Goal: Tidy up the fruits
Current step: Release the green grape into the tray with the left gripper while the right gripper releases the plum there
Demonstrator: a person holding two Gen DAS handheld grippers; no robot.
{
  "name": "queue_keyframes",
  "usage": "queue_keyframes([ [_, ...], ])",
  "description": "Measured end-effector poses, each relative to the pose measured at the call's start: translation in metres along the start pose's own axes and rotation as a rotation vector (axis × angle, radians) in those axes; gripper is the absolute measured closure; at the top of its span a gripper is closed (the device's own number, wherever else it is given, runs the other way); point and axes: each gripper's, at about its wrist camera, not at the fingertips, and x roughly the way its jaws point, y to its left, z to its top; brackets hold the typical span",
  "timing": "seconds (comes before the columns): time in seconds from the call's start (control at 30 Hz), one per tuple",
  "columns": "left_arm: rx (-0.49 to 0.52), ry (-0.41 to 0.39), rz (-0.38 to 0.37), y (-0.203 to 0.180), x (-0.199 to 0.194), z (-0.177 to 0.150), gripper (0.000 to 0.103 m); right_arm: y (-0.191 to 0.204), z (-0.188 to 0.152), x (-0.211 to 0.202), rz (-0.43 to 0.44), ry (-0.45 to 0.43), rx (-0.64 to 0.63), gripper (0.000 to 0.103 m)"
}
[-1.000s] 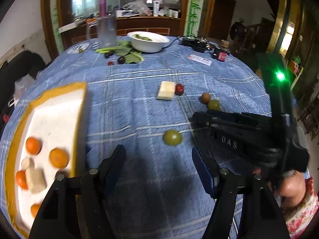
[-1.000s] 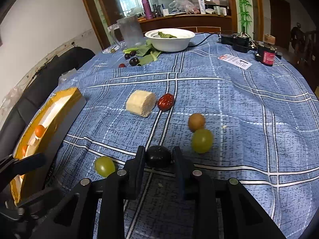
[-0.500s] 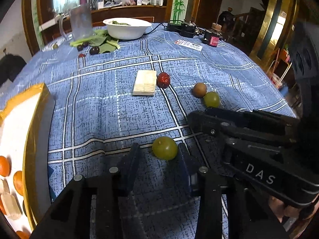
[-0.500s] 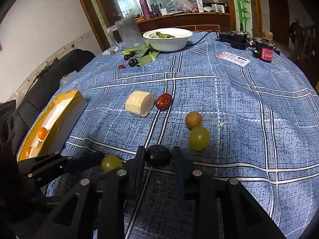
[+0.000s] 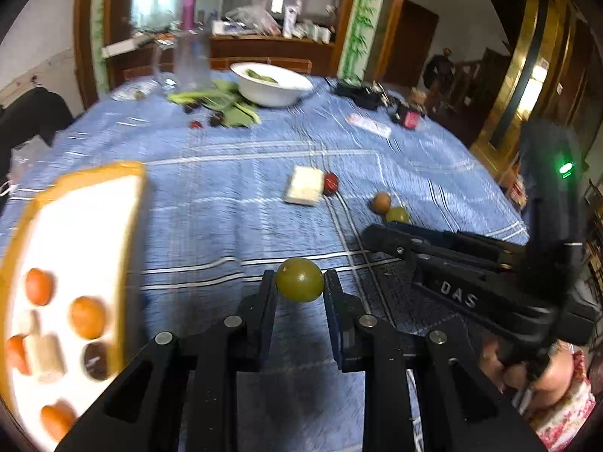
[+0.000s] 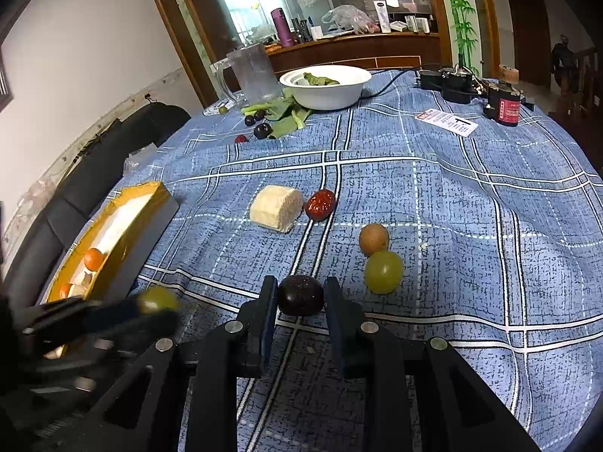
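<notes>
My left gripper [image 5: 299, 288] is shut on a green grape [image 5: 299, 279] and holds it above the blue checked cloth; it also shows blurred in the right wrist view [image 6: 156, 299]. My right gripper [image 6: 300, 295] is shut on a dark plum [image 6: 300, 294]. The yellow-rimmed white tray [image 5: 86, 203] at the left holds several orange fruits [image 5: 87, 316], pale pieces and a dark fruit. On the cloth lie a second green grape [image 6: 383, 271], a brown fruit [image 6: 373, 238], a red date [image 6: 320, 204] and a pale block [image 6: 277, 208].
At the far side stand a white bowl [image 6: 326, 86] with greens, a clear jug [image 6: 252, 73], leaves with dark cherries [image 6: 262, 130], a paper card [image 6: 446, 122], black devices and a red-labelled can [image 6: 505, 107]. A dark chair [image 6: 113, 154] stands left.
My left gripper has shut on the green grape, lifted it off the cloth and swung toward the tray. My right gripper stays shut on the dark plum, hardly moved.
</notes>
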Motion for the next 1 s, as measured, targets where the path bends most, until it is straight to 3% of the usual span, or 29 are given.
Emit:
queue_keyframes([
  [0.2,-0.097,-0.049,0.097,0.051,-0.049,-0.006,0.079,0.003,-0.002,-0.003,-0.007,-0.018,-0.008,0.076],
  [0.4,-0.239,-0.041,0.216,0.123,-0.082,-0.035,0.079,0.019,-0.003,-0.010,-0.013,-0.025,-0.025,0.076],
  [0.57,-0.373,-0.031,0.259,0.172,-0.091,-0.056,0.079,0.071,0.003,-0.019,0.082,-0.011,-0.079,0.076],
  [0.8,-0.402,-0.025,0.279,0.185,-0.092,-0.071,0.079,0.166,0.020,-0.002,0.271,0.079,-0.166,0.075],
  [0.9,-0.436,-0.016,0.280,0.192,-0.094,-0.076,0.078,0.201,0.021,0.018,0.276,0.119,-0.225,0.075],
  [0.93,-0.450,-0.012,0.272,0.196,-0.094,-0.078,0.075,0.211,0.021,0.026,0.272,0.135,-0.240,0.075],
  [1.0,-0.471,-0.026,0.265,0.201,-0.099,-0.082,0.060,0.227,0.020,0.043,0.275,0.179,-0.249,0.075],
])
